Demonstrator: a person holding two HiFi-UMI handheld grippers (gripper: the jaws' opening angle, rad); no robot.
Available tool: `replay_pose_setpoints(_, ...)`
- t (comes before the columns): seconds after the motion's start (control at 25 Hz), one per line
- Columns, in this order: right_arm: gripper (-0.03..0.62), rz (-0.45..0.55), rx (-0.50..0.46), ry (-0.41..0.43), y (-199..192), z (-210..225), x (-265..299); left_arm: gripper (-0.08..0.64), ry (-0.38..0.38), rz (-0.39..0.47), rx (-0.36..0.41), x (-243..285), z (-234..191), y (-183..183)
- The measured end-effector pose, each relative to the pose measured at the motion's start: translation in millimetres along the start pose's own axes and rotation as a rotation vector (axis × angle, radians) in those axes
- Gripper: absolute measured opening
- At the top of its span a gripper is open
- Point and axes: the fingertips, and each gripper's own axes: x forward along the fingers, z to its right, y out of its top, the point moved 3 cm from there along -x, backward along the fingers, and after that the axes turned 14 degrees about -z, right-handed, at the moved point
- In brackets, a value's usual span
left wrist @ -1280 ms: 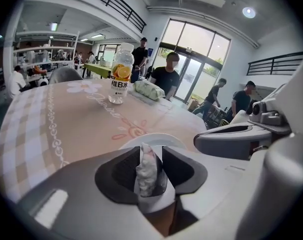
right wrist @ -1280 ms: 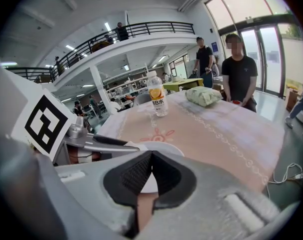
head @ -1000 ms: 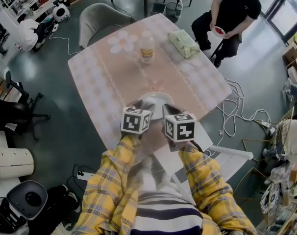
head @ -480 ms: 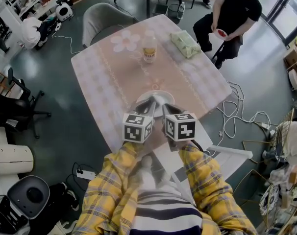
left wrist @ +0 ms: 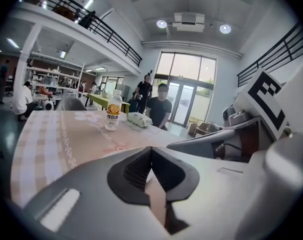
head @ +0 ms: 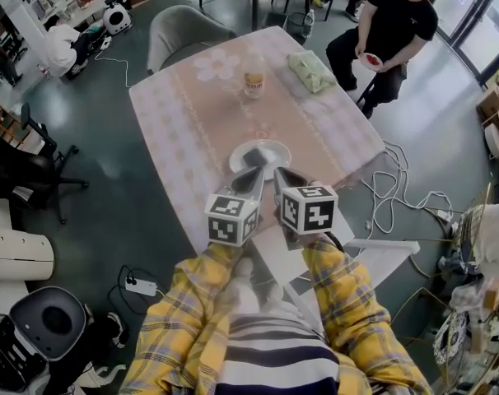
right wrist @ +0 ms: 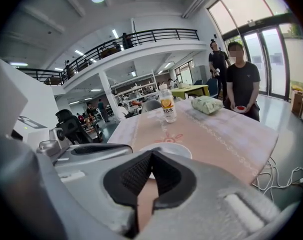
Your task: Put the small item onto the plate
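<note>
A white plate sits on the pink tablecloth near the table's front edge, and a small dark item lies on it. The plate's rim also shows just past the right jaws. My left gripper hovers just short of the plate, shut, its pads meeting with nothing between them. Beside it my right gripper is shut too and holds nothing. Both point at the plate without touching it.
A drink bottle stands mid-table and a green packet lies at the far right. A person in black sits beyond the far corner. A grey chair stands at the far left, and cables trail on the floor at the right.
The left jaws have gone from spread wide to shut. Both grippers have drawn back from over the plate, which now shows whole with the dark item on it.
</note>
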Motion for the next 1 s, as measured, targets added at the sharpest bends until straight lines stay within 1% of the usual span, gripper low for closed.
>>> replay_pose_setpoints(0.24, -0.003, 0.029, -0.034, -0.004, -10.6, -9.5, -29.2, 0.003, 0.011, 0.025, 0.005, -24.9, 21.5, -7.0)
replay_pose_setpoints(0.48, -0.003, 0.036, -0.061, 0.005, -32.5, -16.9, -56.7, 0.003, -0.006, 0.062, -0.01, -45.9, 50.3, -15.2)
replay_pose_setpoints(0.76, -0.003, 0.094, -0.063, 0.026, -51.6, -21.1, -97.2, 0.003, -0.003, 0.094, 0.008, -67.3, 88.1, -25.7)
replay_pose_setpoints(1.0, -0.003, 0.127, -0.059, 0.046, -71.0, -24.2, -121.7, 0.003, 0.003, 0.102, -0.012, -83.3, 105.2, -40.8)
